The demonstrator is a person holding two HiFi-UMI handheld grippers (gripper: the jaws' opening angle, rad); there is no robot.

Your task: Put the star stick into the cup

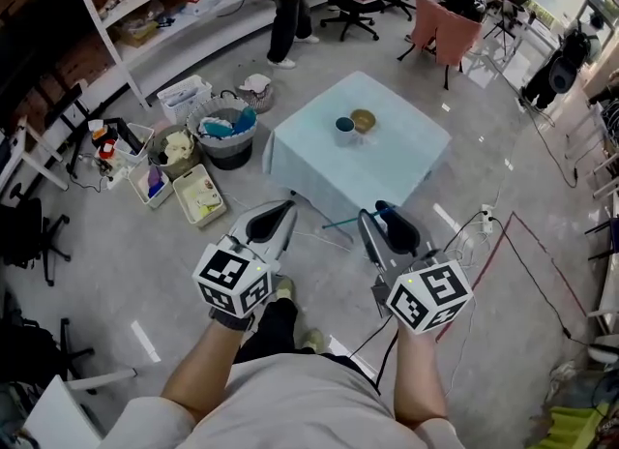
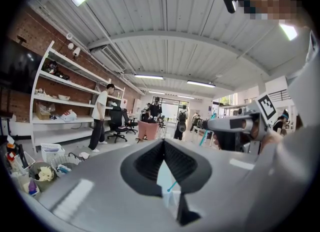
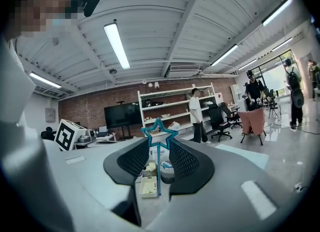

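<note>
Your left claw (image 1: 281, 212) points forward, its tips closed together. Beside it, your right claw (image 1: 373, 214) pinches the star stick (image 3: 159, 163). Both your forearms (image 1: 207, 372) are bare.

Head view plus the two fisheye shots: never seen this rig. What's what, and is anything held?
There is no robot here: a person holds a two-jaw gripper in each hand. The cubes with square markers are part of the grippers.

The head view comes from a camera on the person's head that looks steeply down. It shows both forearms, the left gripper and the right gripper. The other two pictures come from wide-angle cameras that ride on each gripper and look along its jaws.

Ahead stands a table with a light cloth. On it are a dark cup and a bowl side by side.

The right gripper's jaws are closed on the star stick, with the star end past the jaw tips. The left gripper's jaws are together with nothing between them. The stick is not in the cup yet.
</note>
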